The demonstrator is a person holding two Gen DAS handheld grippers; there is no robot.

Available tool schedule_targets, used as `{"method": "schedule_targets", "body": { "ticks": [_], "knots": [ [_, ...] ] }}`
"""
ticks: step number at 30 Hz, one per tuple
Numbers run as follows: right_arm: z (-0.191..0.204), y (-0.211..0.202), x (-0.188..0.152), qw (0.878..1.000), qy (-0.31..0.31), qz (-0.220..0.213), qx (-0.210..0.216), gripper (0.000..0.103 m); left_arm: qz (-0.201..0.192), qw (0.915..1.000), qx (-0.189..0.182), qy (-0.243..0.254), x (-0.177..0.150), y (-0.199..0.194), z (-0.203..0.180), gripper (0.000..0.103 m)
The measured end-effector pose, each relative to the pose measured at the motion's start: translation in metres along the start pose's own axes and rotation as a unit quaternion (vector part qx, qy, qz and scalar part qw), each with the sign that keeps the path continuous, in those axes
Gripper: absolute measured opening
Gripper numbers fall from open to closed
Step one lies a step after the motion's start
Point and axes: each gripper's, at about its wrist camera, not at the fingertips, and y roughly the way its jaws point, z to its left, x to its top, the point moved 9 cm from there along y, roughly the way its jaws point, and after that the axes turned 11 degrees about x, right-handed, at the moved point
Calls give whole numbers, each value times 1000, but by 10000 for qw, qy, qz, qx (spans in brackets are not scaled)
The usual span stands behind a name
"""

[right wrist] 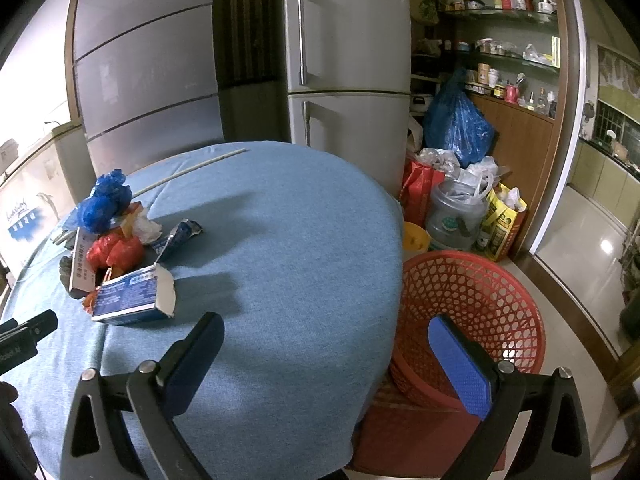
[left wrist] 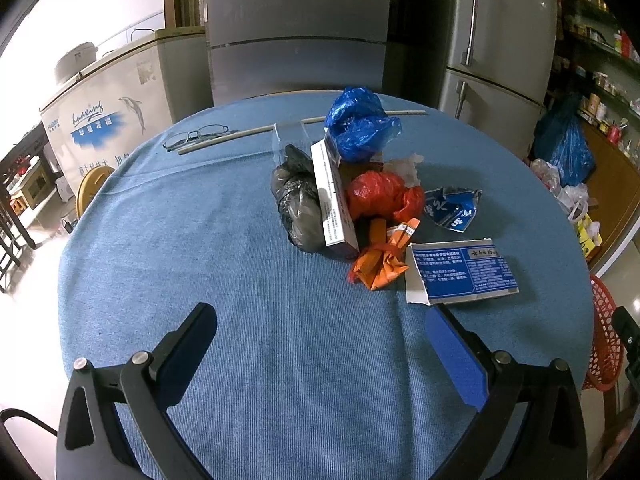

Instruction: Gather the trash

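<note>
A heap of trash lies on the round blue-clothed table [left wrist: 240,280]: a blue plastic bag [left wrist: 358,122], a red bag [left wrist: 380,194], a grey-black bag [left wrist: 298,200], a white carton [left wrist: 334,200], an orange wrapper [left wrist: 380,260], a torn blue packet [left wrist: 454,206] and a flat blue-and-white box [left wrist: 464,272]. My left gripper [left wrist: 320,344] is open and empty, short of the heap. My right gripper [right wrist: 326,356] is open and empty over the table's right edge. The blue-and-white box [right wrist: 134,296] lies to its left. A red mesh basket [right wrist: 472,304] stands below the table's right edge.
Glasses [left wrist: 196,136] and a long thin stick [left wrist: 300,124] lie at the table's far side. Grey fridges [left wrist: 300,28] stand behind. A white chest freezer [left wrist: 108,116] is at left. Bags, a jug [right wrist: 454,212] and shelves crowd the floor at right.
</note>
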Motion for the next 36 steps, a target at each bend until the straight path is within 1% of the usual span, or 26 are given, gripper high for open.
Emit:
{"method": "schedule_targets", "body": {
  "ticks": [36],
  "knots": [
    [-5,-1,-2,10000,30,41,-26,103,-17,10000,2,59,-8,-1,-5,103]
  ]
}}
